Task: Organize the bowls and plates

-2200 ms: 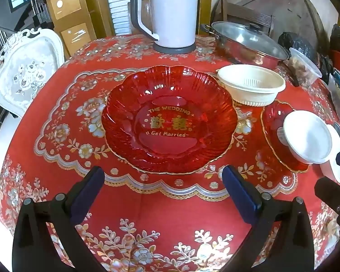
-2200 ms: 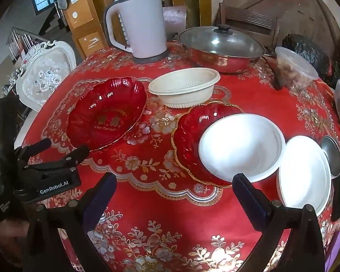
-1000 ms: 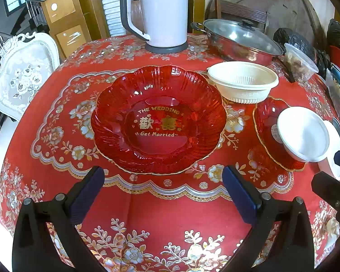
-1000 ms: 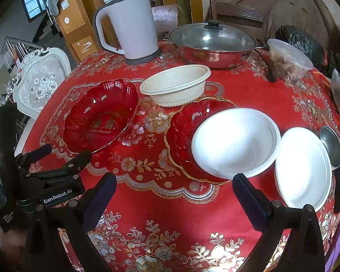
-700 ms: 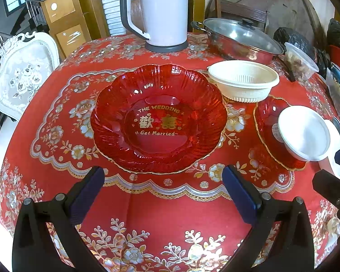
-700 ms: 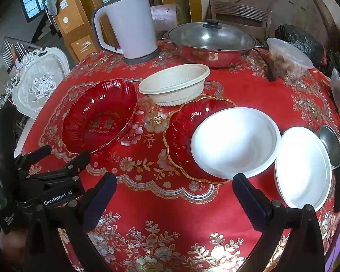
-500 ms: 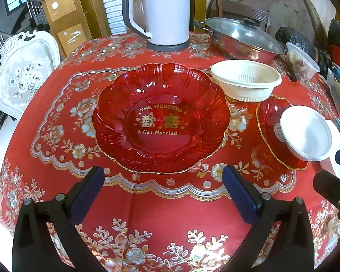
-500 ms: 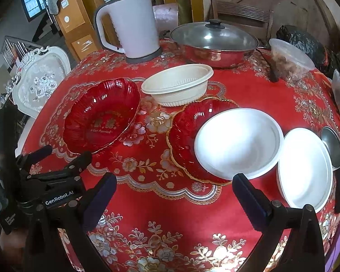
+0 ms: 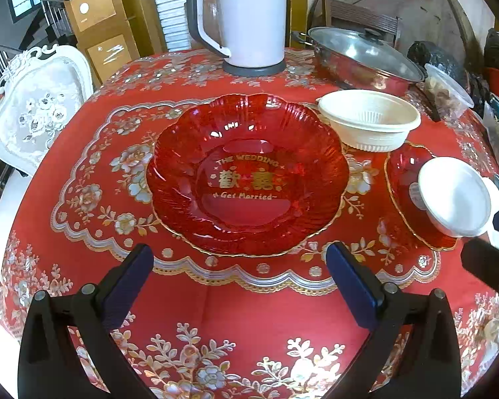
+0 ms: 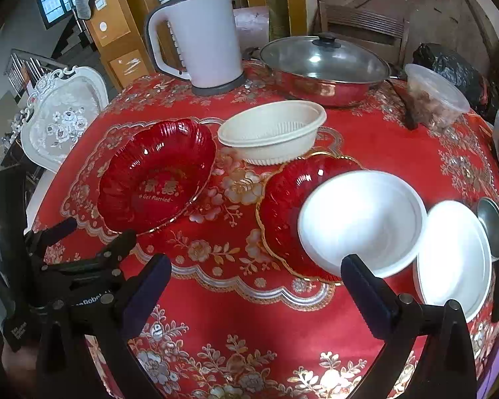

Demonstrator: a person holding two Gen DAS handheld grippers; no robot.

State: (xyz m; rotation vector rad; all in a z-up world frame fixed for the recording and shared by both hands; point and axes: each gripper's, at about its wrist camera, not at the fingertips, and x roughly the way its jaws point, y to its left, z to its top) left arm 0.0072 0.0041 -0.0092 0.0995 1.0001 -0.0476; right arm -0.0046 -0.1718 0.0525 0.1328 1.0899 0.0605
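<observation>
A large red scalloped plate (image 9: 248,174) (image 10: 154,174) with gold lettering lies on the red flowered tablecloth. My left gripper (image 9: 239,266) hangs open just short of its near rim, holding nothing. To the right a white bowl (image 10: 361,222) (image 9: 454,196) rests in a second red plate (image 10: 282,206) (image 9: 404,173). My right gripper (image 10: 254,277) is open and empty in front of that pair. A cream bowl (image 10: 272,131) (image 9: 369,123) sits behind them. A white plate (image 10: 454,259) lies at the far right.
A white kettle (image 10: 199,38) and a lidded steel pan (image 10: 322,66) stand at the back. A clear lidded tub (image 10: 435,94) and a small steel dish (image 10: 490,226) sit at the right. A white ornate chair (image 9: 33,116) stands left of the table.
Both views have crept slightly closer to the dishes. Nothing on the table has moved, and both grippers have stayed open.
</observation>
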